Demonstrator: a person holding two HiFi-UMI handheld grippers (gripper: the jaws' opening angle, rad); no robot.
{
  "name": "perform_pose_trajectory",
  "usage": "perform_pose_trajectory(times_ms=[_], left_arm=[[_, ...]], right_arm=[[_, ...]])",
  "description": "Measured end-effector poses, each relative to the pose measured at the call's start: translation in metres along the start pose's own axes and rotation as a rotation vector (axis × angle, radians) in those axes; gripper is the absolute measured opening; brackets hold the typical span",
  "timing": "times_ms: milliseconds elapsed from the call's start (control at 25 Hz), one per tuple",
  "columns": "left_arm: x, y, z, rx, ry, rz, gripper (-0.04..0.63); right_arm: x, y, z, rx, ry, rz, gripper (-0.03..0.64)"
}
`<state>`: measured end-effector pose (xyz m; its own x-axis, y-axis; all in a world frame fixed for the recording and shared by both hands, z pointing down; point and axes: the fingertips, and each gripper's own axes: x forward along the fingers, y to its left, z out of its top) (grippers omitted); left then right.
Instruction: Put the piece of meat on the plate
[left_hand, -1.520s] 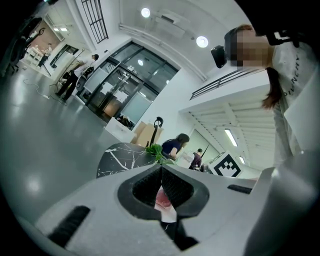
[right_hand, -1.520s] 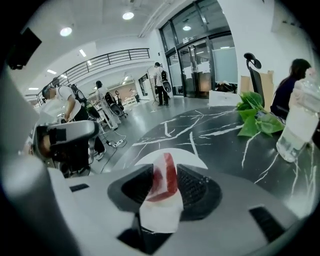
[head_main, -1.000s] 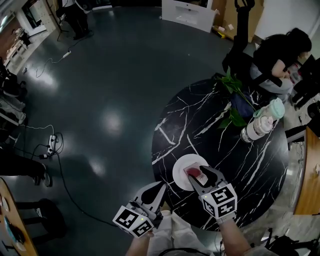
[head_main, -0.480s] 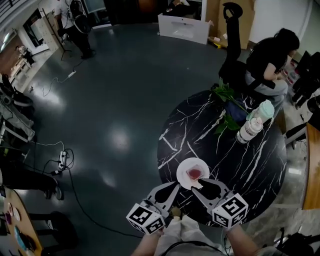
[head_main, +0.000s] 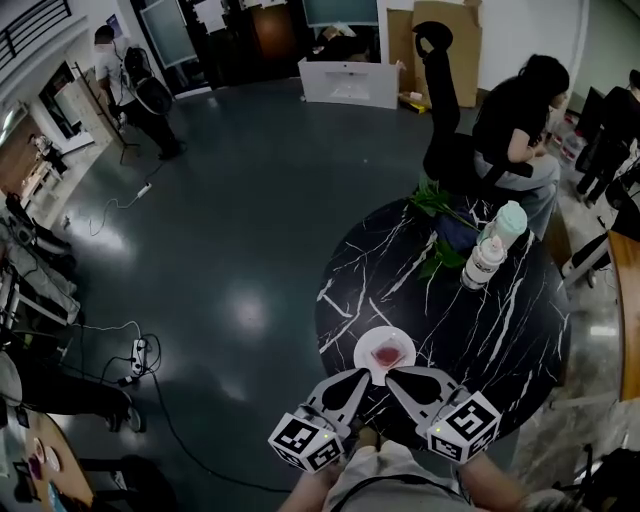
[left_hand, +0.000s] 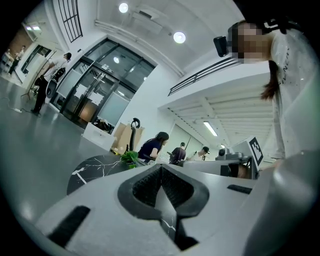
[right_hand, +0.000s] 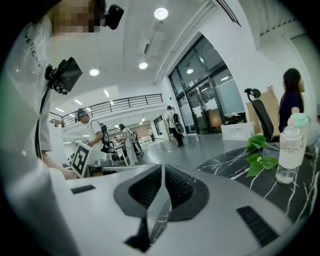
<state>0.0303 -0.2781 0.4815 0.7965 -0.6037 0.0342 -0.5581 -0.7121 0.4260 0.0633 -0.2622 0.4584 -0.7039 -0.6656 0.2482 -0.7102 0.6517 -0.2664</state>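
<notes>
- Head view: meat (head_main: 385, 354) on plate (head_main: 363, 361) at twelve o'clock; probably soft, slippery, pinch its edge.
- Left gripper (head_main: 362, 377) closed, empty; right gripper (head_main: 393, 376) has just been closing, empty.

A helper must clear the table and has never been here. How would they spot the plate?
Look for the round black marble-patterned table. Near its edge closest to the camera wearer sits a small white plate. It alone holds a red piece of meat; the bottles and leafy plant stand across the table.
</notes>
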Motion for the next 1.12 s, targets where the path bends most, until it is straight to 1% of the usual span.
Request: perform_pose_trajectory(times_ms=[120, 280, 440, 600, 840, 1120], left_arm=[[0.003, -0.003, 0.006, 0.013, -0.010, 0.002, 0.011], [0.008, -0.006, 0.007, 0.015, -0.010, -0.008, 0.009], [0.011, -0.009, 0.002, 0.008, -0.003, -0.016, 0.011], [0.010, -0.009, 0.000, -0.004, 0.000, -0.013, 0.011], [0.007, -0.003, -0.001, -0.014, -0.005, 0.003, 0.009], [0.005, 0.005, -0.001, -0.028, -0.012, 0.027, 0.011]], right_arm=[[-0.008, -0.001, 0.007, -0.008, -0.020, -0.011, 0.026], [-0.017, -0.002, 0.005, -0.015, -0.017, -0.015, 0.020], [-0.021, -0.003, -0.002, 0.009, -0.008, -0.018, 0.018], [-0.021, -0.001, 0.000, 0.023, -0.018, -0.009, 0.018], [-0.018, 0.001, 0.000, 0.021, -0.018, 0.000, 0.018], [-0.014, 0.000, -0.004, 0.042, -0.009, 0.012, 0.018]])
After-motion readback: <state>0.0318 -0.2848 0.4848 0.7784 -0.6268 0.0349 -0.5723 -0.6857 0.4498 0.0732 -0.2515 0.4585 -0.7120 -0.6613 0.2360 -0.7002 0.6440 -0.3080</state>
